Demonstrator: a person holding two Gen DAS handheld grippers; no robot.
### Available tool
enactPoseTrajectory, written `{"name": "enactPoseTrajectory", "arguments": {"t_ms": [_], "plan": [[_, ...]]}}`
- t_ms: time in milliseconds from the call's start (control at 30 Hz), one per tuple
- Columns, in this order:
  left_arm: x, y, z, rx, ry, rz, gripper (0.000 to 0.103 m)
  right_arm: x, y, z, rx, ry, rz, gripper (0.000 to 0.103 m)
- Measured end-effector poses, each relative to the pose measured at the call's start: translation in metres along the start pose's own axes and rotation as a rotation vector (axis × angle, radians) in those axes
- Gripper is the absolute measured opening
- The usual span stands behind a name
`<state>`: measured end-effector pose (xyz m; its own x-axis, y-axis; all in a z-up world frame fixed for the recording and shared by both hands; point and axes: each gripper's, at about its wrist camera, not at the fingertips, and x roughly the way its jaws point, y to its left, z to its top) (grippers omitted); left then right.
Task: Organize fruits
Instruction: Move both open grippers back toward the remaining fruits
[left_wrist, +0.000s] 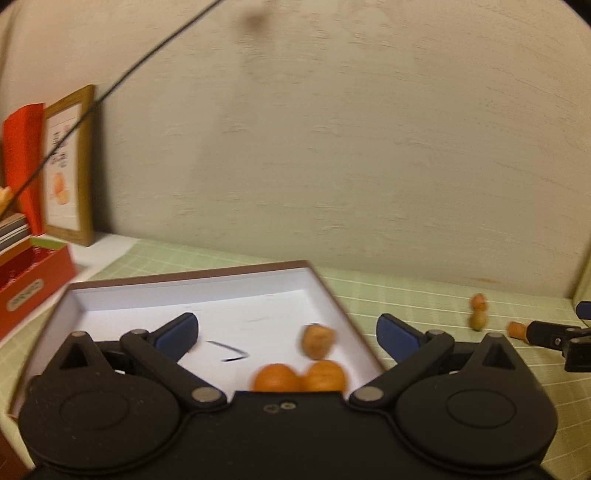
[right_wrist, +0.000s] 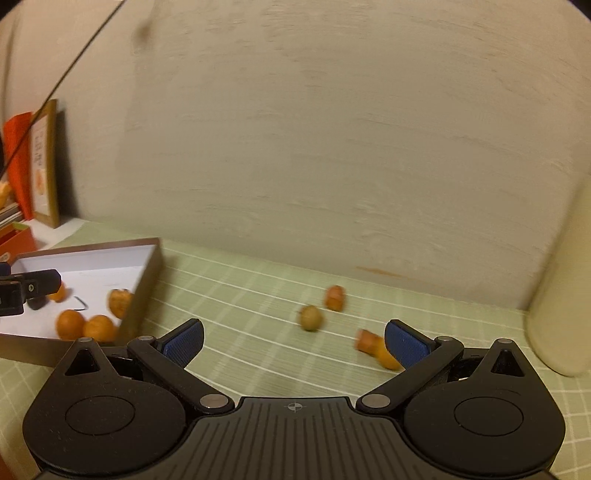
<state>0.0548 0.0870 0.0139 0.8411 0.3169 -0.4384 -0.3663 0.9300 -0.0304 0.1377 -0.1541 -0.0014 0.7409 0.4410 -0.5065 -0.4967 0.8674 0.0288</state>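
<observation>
Left gripper (left_wrist: 288, 336) hangs over the near edge of the box (left_wrist: 325, 280), jaws wide apart, nothing between them. Its body hides the box's near wall and the lower halves of two orange fruits (left_wrist: 300, 376) sitting side by side, touching, right at that edge. Just past them a browner fruit (left_wrist: 317, 341) lies near the box's right wall. A dark bent thing (left_wrist: 231, 352) lies on the white floor; too blurred to identify.

Right gripper (right_wrist: 293, 343) sits low over the green checked cloth (right_wrist: 240, 295), level, jaws also spread, empty. An orange fruit (right_wrist: 375, 349) lies on the cloth just beside the right finger (right_wrist: 406, 347), partly hidden behind it; contact unclear. Further out are a greenish-brown fruit (right_wrist: 311, 317) and an orange one (right_wrist: 335, 297), close together, maybe touching.

Far left: a red box (left_wrist: 33, 280), cut off, and a framed picture (left_wrist: 70, 166) leaning on the wall. A black cable (left_wrist: 122, 79) crosses the upper left. Everything is motion-blurred.
</observation>
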Motion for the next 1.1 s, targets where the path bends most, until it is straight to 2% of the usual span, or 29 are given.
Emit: {"name": "enactPoseTrajectory", "arguments": {"t_ms": [500,700,900,1100], "plan": [[0.027,-0.084,-0.007,0.083,0.031,-0.142,0.093,-0.023,-0.080,-0.018,0.095,0.016,-0.133,0.103],[0.052,-0.116,-0.008,0.115,0.051,-0.186,0.089,-0.028,-0.111,-0.026,0.140,0.025,-0.190,0.103],[0.078,-0.148,-0.013,0.141,0.082,-0.228,0.084,-0.030,-0.149,-0.034,0.204,0.031,-0.284,0.103],[0.101,-0.182,-0.015,0.163,0.109,-0.253,0.075,-0.036,-0.184,-0.036,0.285,0.011,-0.367,0.103]]}}
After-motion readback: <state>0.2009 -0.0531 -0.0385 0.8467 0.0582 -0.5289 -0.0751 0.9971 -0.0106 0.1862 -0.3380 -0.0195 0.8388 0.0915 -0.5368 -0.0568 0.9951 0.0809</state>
